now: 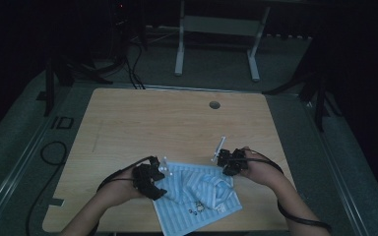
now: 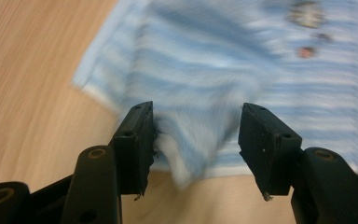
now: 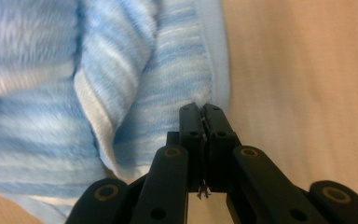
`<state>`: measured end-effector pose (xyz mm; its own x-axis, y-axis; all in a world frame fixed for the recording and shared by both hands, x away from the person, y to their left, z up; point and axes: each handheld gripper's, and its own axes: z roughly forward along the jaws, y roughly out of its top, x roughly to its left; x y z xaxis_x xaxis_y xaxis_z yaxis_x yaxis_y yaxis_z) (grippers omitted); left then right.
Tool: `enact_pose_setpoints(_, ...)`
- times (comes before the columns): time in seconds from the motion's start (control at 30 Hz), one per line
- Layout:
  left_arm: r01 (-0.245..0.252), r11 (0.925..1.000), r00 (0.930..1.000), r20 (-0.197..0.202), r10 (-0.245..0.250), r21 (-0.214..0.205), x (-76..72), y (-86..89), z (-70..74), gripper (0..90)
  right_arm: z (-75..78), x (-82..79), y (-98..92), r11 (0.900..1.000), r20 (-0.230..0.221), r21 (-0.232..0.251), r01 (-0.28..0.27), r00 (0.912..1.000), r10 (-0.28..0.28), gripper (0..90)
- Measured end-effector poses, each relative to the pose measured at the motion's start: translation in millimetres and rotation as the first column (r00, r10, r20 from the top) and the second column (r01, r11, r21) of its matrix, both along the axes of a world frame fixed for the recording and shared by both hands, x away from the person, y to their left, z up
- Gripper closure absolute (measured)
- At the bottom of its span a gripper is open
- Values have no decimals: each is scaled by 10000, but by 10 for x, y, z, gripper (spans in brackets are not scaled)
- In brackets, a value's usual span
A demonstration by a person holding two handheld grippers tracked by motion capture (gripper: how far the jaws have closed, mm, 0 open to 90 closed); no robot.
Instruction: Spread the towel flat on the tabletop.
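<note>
A light-blue striped garment (image 1: 197, 194) lies rumpled on the wooden table (image 1: 167, 123) near its front edge, with a small printed patch (image 1: 197, 208) on it. My left gripper (image 1: 158, 189) sits at the garment's left side. In the left gripper view it (image 2: 196, 123) is open, and a raised fold of the striped cloth (image 2: 200, 70) lies between the jaws, against the left one. My right gripper (image 1: 228, 167) is at the garment's upper right corner. The right gripper view has it (image 3: 204, 112) shut on the cloth's hemmed edge (image 3: 214, 56).
A round cable hole (image 1: 214, 104) sits at the table's far middle. Bare wood stretches beyond the garment. A white desk frame (image 1: 216, 29) stands on the dark floor behind, and cables (image 1: 54, 152) lie on the floor to the left.
</note>
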<state>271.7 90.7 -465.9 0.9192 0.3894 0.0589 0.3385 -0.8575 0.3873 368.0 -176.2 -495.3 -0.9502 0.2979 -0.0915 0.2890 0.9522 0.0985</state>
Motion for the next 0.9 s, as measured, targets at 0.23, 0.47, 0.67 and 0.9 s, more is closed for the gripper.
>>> enact_pose_setpoints(0.23,544,9976,9983,-173,-552,-438,-225,-223,-44,562,79,202,-4,9986,261,35,536,9982,-537,883)
enact_pose_setpoints(0.47,1154,9900,9931,-136,-1168,-811,-451,-653,-262,481,107,394,-4,9949,125,151,1002,9949,-1003,883)
enact_pose_setpoints(0.67,1221,9924,9925,-136,-1219,162,-285,-849,-504,434,84,412,19,9954,56,-24,960,9954,-960,882)
enact_pose_setpoints(0.9,2166,9756,9748,-634,-2140,367,-268,-913,-575,496,27,524,-21,9924,-199,-222,1210,9924,-1215,882)
